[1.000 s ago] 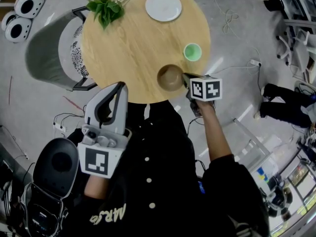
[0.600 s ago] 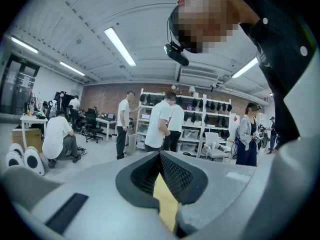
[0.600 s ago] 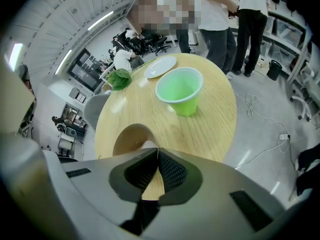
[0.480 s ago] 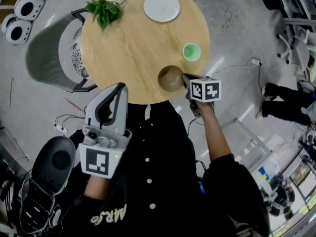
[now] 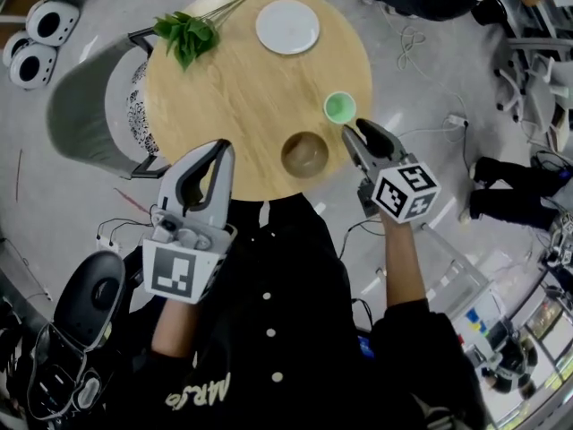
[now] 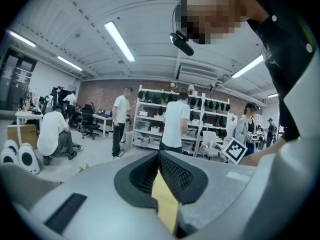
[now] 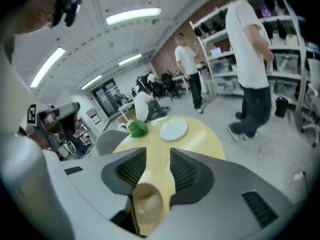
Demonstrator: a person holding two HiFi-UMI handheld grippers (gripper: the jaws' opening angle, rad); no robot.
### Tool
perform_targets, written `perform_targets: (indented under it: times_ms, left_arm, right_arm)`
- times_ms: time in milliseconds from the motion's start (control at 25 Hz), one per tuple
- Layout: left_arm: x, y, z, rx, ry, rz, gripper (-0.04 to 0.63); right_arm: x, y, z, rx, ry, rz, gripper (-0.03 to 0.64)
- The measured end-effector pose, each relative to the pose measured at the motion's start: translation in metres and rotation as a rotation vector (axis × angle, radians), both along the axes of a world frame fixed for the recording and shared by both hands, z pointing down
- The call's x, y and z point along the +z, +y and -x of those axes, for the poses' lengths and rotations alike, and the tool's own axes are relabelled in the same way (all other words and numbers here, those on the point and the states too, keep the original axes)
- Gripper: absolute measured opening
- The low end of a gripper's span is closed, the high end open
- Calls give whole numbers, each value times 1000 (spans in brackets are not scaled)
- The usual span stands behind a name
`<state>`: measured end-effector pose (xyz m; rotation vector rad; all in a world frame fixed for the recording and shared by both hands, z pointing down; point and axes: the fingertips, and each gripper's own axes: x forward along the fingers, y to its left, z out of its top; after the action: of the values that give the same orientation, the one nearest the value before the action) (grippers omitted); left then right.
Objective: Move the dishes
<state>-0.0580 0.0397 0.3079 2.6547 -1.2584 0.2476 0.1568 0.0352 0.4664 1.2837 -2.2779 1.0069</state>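
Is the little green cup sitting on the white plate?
No, the green cup stands on the bare wooden table, well apart from the white plate.

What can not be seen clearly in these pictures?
The chair: head view, partly hidden by the table.
The cup: head view, too small to show contents.
The table: left gripper view, only a sliver shows between the left gripper's shut jaws.
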Motion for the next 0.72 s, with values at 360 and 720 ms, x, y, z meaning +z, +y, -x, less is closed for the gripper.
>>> perform_targets:
  times_ms: [360, 720]
  left_arm:
    - [47, -72, -8, -21, 102, 184, 230]
    - [112, -126, -3, -35, 164, 343, 232]
  right_arm:
    - [-38, -79, -32, -78, 63, -160, 230]
    - [-2, -118, -39, -99, 55, -82, 223]
